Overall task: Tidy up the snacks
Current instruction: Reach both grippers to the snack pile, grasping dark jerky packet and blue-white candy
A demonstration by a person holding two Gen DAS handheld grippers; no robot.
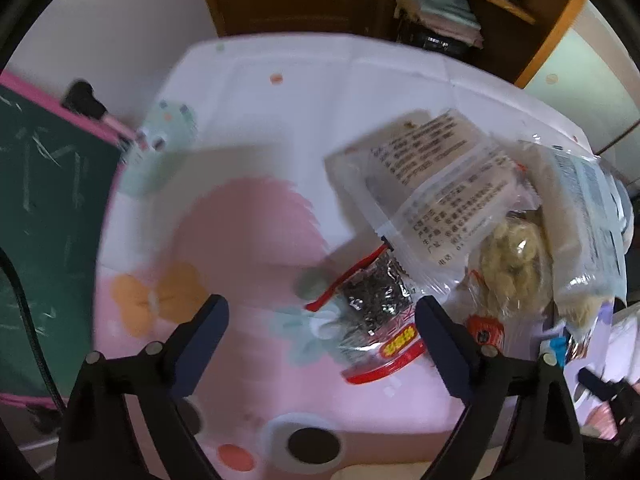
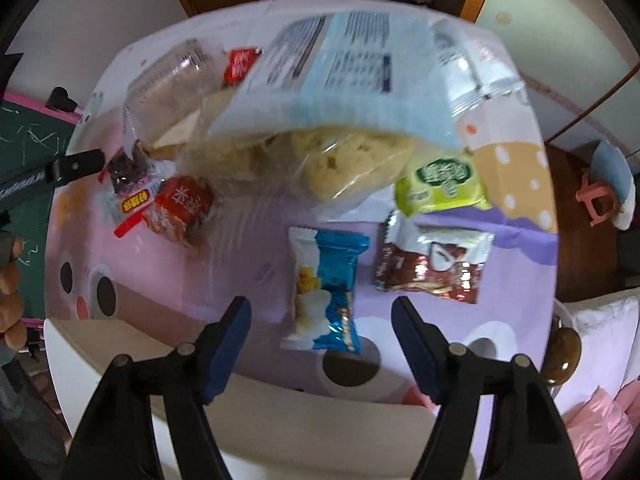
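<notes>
Blue pads of my right gripper stand spread on either side of the blue and white snack packet, which lies flat on the cartoon-print tablecloth just ahead of the fingertips; nothing is pinched yet. That packet's long axis runs nearly straight away from me, tilted a little, its crimped ends pointing toward me and toward the big clear bag of pale biscuits farther back. Since my jaws straddle its short width, I judge the angle already good: I should come straight down, centre on its middle and close across the narrow sides, so it does not swing or fold when lifted. Beside it lies a brown and white wrapper, close but apart, so I must keep my right-hand pad from catching it. My left gripper also hangs wide apart and empty, above the red-edged packet of dark seeds, which lies slantwise, its long axis running from near me up toward the printed clear packets that overlap its far end. There I would pinch the near, free end and draw it out from under the pile rather than lift it straight up.
</notes>
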